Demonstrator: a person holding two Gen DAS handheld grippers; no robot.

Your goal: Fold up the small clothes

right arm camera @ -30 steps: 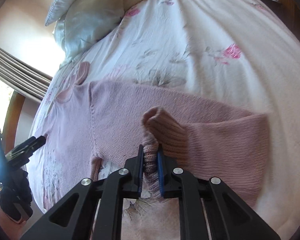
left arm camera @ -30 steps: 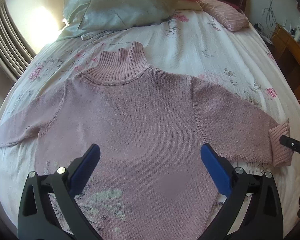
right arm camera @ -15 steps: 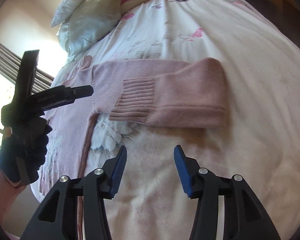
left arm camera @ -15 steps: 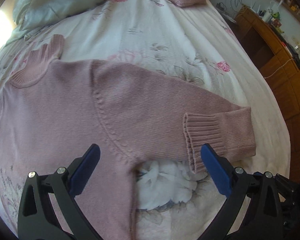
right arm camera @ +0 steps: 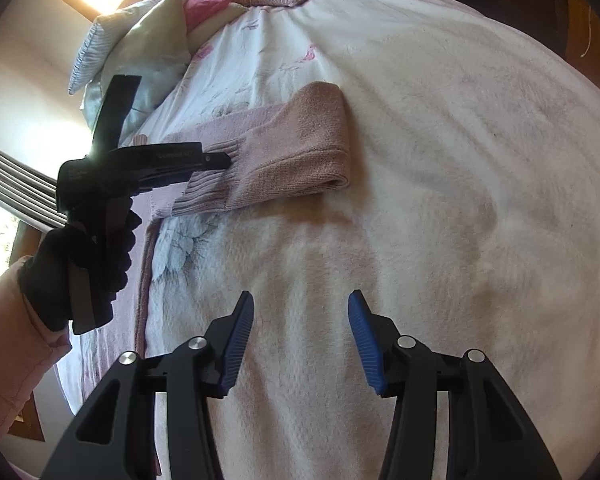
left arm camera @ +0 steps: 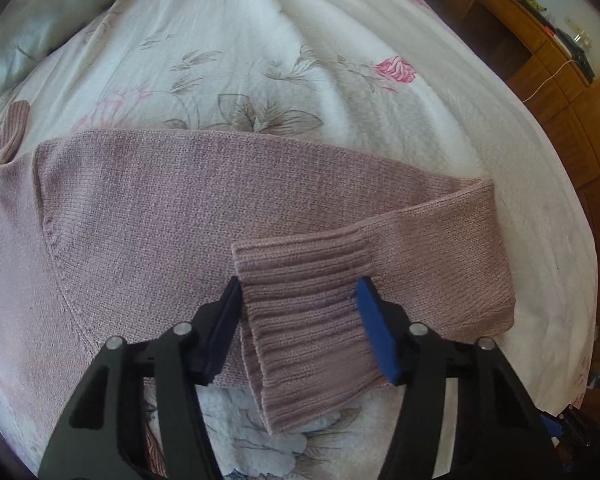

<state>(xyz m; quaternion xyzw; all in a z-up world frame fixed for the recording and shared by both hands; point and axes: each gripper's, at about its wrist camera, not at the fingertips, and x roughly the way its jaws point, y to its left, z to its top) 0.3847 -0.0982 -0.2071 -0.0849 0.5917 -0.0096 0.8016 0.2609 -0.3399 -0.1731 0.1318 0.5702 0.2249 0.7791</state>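
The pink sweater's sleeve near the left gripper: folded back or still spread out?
Folded back. The sleeve doubles over itself, its ribbed cuff lying toward the sweater body, between the open left gripper's fingers.

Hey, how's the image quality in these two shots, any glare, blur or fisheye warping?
Left wrist view: even light, the sweater cuff knit sharp, the bed bulging from fisheye distortion. Right wrist view: blown-out window glare at the top left washes the pillows, and the left gripper is backlit and dark.
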